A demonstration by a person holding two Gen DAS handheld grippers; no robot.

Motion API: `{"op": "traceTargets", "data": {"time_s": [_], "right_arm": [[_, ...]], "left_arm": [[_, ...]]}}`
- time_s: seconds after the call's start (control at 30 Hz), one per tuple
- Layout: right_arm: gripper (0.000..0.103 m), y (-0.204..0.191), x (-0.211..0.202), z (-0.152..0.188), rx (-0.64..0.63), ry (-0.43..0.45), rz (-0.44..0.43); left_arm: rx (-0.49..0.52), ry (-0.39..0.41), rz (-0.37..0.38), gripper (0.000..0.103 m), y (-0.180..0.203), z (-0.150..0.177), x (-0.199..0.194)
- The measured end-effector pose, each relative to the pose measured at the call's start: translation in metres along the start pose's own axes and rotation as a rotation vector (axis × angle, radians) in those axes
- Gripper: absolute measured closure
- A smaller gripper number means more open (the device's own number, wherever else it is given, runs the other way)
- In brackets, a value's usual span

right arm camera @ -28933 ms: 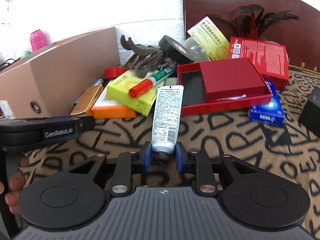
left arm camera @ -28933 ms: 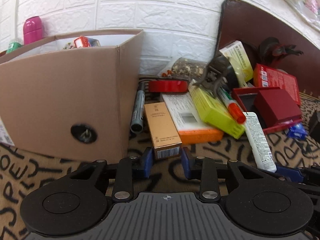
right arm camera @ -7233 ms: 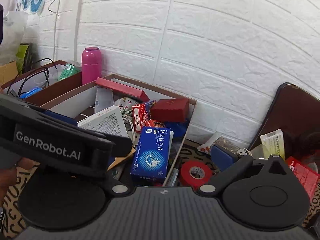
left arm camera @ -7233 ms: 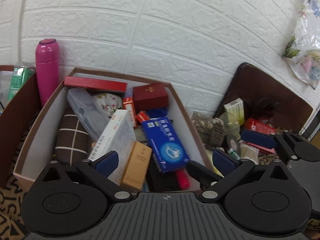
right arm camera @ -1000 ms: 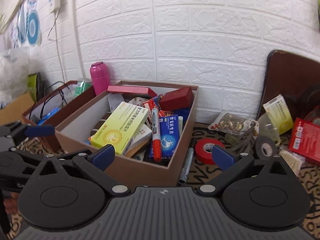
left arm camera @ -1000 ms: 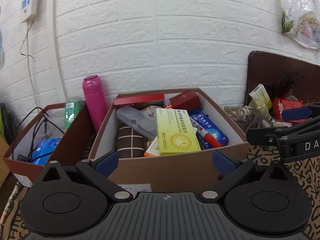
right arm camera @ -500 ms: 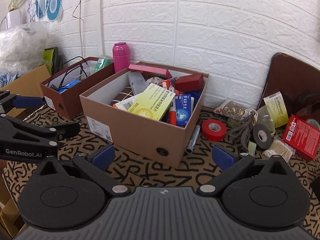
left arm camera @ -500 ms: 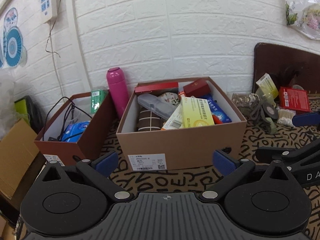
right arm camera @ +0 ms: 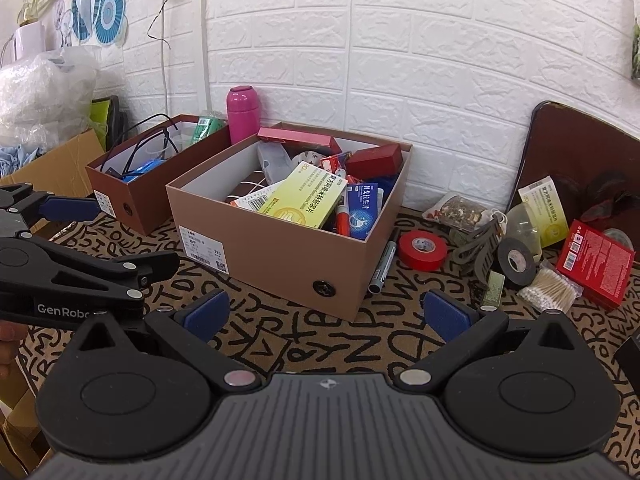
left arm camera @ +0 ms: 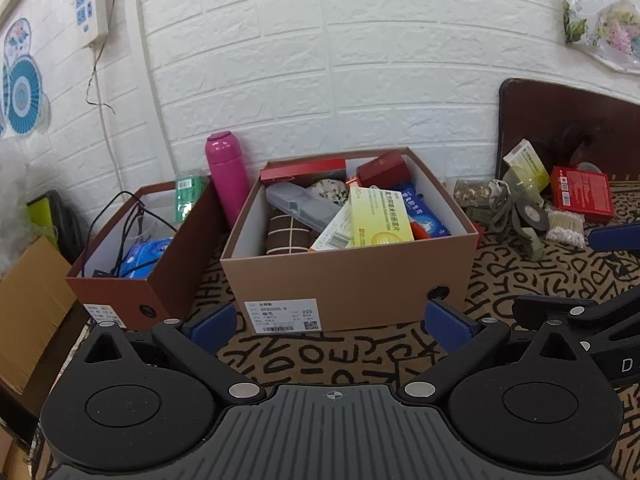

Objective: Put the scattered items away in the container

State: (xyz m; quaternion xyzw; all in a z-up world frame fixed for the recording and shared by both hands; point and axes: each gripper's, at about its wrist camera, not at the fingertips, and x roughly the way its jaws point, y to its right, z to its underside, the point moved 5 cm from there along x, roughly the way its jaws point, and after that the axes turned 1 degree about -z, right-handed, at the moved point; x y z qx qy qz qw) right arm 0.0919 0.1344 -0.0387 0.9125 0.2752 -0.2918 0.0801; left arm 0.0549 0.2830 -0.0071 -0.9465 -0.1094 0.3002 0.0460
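While both gape, box (left arm camera: 352,280) sits full — tape (right arm camera: 422,249) outside.

Tan cardboard box (right arm camera: 280,256) is packed with boxes; red tape (right arm camera: 423,249), black tape (right arm camera: 516,261), marker (right arm camera: 383,261) are scattered beside it.

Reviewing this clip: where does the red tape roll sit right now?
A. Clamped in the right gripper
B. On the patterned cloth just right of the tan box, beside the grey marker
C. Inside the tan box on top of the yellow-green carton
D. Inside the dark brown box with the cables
B: in the right wrist view the red tape roll lies on the patterned cloth outside the tan box, next to the grey marker.
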Motion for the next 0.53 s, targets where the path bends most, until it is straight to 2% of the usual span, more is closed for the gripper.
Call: {"op": "traceTargets", "data": {"time_s": [0.53], "right_arm": [[0.000,-0.0002,0.0039,0.0044,0.004,-0.018,-0.006]], "left_arm": [[0.014,-0.015,0.003,0.000,0.0007,0.0023,0.0054]]}}
